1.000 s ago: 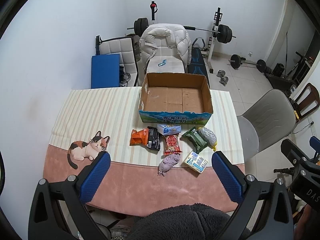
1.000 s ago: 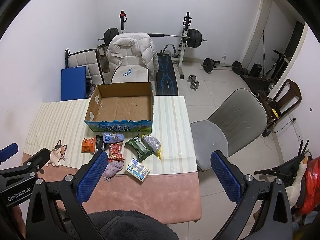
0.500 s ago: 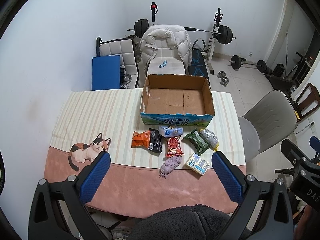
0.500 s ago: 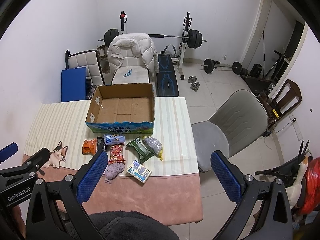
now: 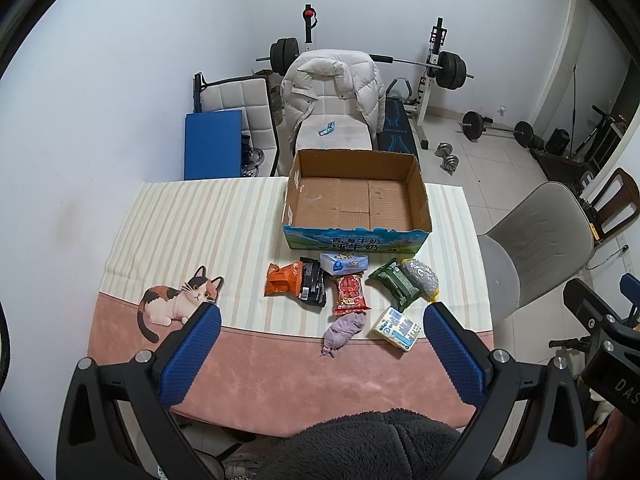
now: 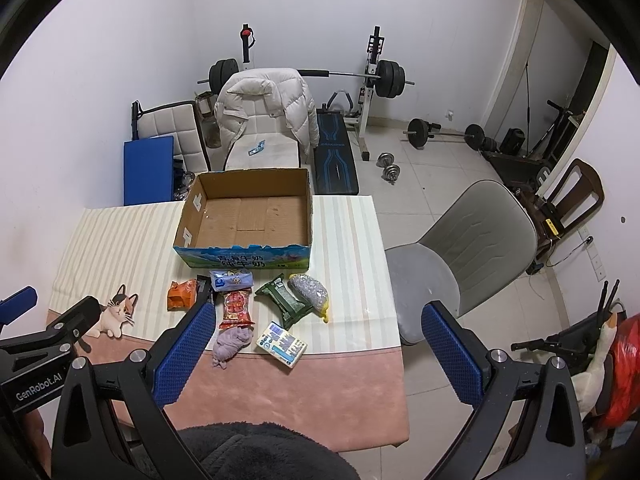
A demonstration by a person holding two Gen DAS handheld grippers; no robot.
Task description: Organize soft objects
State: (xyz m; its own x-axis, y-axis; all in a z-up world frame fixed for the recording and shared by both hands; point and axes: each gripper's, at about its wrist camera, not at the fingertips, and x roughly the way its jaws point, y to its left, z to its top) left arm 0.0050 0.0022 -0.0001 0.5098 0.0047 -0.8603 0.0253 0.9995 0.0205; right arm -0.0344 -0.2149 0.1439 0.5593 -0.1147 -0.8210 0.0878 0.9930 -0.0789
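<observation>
An open, empty cardboard box [image 5: 356, 200] stands at the table's far side; it also shows in the right wrist view [image 6: 246, 216]. In front of it lie several soft packets: an orange bag [image 5: 282, 279], a black packet [image 5: 313, 286], a blue tissue pack [image 5: 344, 262], a red snack bag [image 5: 350, 290], a green packet [image 5: 396, 285], a silvery bag [image 5: 420, 274], a white-blue pack [image 5: 396, 328] and a purple cloth [image 5: 344, 330]. My left gripper [image 5: 320, 322] and right gripper [image 6: 316, 320] are both open and empty, held high above the near table edge.
A striped and pink tablecloth [image 5: 192, 224] with a printed cat [image 5: 176, 306] covers the table. A grey chair [image 6: 460, 248] stands to the right. A chair with a white jacket [image 5: 332, 92], a blue mat and weight equipment are behind the table.
Both grippers have drifted slightly, so the table and objects sit a little lower in the views. No object on the table has moved.
</observation>
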